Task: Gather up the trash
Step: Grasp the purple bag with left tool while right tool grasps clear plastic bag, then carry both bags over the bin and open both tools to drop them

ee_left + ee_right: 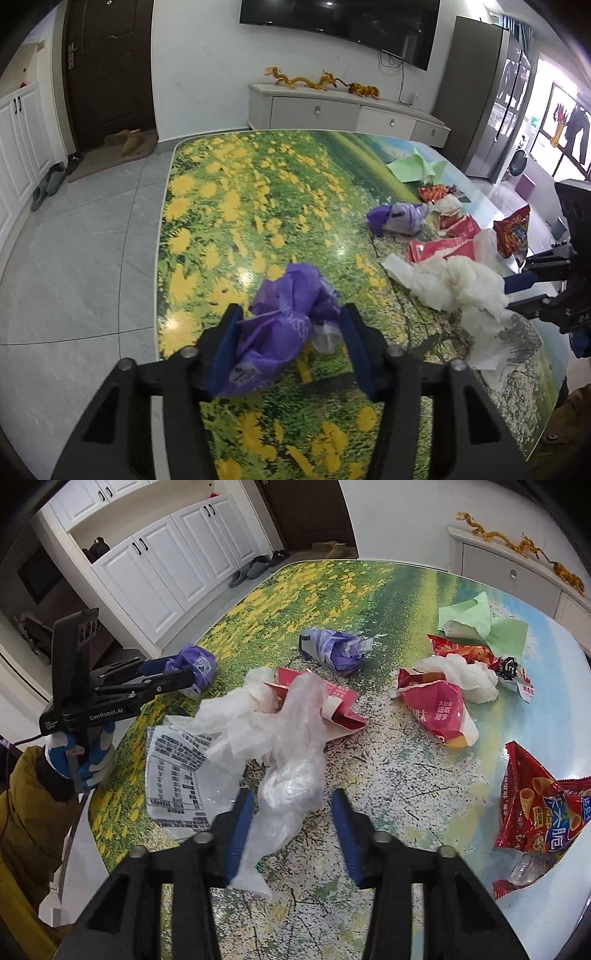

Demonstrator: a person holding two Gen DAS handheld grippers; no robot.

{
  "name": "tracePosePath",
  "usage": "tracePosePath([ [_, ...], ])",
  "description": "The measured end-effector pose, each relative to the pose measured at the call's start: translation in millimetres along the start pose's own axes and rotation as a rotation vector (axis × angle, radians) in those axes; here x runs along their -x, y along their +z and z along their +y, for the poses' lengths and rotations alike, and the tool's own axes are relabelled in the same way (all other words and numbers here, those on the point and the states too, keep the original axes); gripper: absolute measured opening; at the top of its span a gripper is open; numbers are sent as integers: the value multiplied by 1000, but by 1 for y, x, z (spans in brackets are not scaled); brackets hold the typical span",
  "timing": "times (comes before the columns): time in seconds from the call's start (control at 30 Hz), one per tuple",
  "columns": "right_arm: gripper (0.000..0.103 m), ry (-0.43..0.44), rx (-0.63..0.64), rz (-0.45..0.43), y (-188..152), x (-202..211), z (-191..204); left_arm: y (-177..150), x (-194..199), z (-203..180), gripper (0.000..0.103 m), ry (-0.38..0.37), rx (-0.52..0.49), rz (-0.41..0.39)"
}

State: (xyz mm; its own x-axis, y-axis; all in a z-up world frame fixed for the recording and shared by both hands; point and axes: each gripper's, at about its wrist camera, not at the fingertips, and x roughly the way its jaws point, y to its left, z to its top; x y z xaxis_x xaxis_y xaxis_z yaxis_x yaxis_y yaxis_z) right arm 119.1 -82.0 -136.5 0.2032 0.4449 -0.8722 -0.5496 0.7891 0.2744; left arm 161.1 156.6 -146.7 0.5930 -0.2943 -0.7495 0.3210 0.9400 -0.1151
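Now my left gripper point(290, 345) straddles the crumpled purple plastic bag point(284, 321), fingers apart around it, not pinching. My right gripper point(291, 832) gapes too, the clear crinkled plastic wrap point(291, 775) lying lengthwise between its fingers, stretching ahead.

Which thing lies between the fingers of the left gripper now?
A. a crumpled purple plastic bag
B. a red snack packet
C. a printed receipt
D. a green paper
A. In the left wrist view, the crumpled purple plastic bag sits between the two blue fingers of the left gripper, which are spread apart around it above the table.
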Motion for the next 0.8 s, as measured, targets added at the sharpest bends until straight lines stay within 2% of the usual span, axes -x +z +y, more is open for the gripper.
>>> tracePosePath([
  [0.17,22,-35,23,-20,-7,8,-4,-2,3,-12,29,-11,-12,-5],
  [0.37,21,-56,32,-85,-17,38,-9,2,25,-24,28,22,2,-54],
  [0.6,21,-55,-9,-226,-31,93,-19,21,72,-40,28,28,49,-161],
  [0.8,21,-91,-86,-362,-58,152,-43,47,102,-76,28,-16,56,-227],
])
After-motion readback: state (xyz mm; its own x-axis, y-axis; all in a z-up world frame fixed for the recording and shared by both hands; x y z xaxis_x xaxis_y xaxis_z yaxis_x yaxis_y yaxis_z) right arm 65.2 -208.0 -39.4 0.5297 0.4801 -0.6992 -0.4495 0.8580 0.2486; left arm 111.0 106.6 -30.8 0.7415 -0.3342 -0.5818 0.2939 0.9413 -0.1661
